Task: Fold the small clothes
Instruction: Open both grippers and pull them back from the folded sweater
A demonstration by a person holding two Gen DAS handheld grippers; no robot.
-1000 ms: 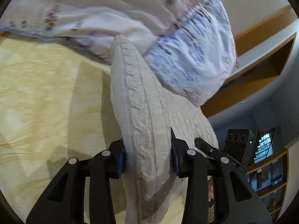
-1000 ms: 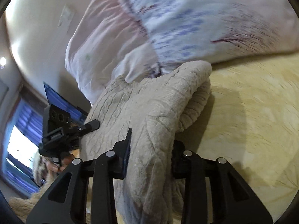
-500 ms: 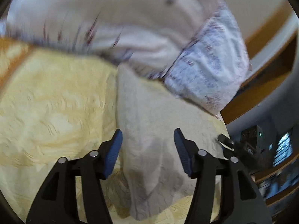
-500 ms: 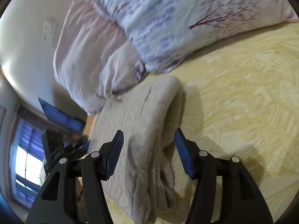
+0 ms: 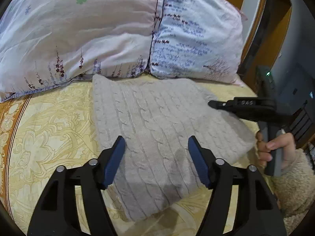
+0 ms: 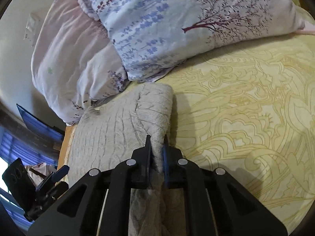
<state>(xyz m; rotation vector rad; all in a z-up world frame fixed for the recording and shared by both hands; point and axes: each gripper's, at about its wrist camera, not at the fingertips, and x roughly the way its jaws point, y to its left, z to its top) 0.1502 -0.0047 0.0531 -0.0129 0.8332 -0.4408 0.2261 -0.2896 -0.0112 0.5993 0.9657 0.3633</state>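
So, biggest thing first: the bed (image 5: 49, 122), with its yellow patterned cover, fills most of both views, and two floral pillows (image 5: 98, 31) are piled at the far end. The knit sweater (image 5: 157, 122) I'm working on lies on the cover just in front of those pillows, its far edge close up against them. It's a beige cable-knit, and it sits as a fairly tidy folded block with at least two layers showing along the near side in the right wrist view.

My left hand-held gripper (image 5: 156, 157) hangs over the sweater's near end. Its jaws have just been opening and stand wide apart, with the knit below them but the blue pads clear of it, so nothing is held there.

My right hand-held gripper (image 6: 157, 147) has just snapped closed and is pinching the folded edge of the sweater between its pads. In the left view you can see it coming in from the side, with my hand (image 5: 275, 147) around its handle.

As far as I can judge, the main fold is done. What's left looks like one more fold or a bit of squaring up, then letting go.
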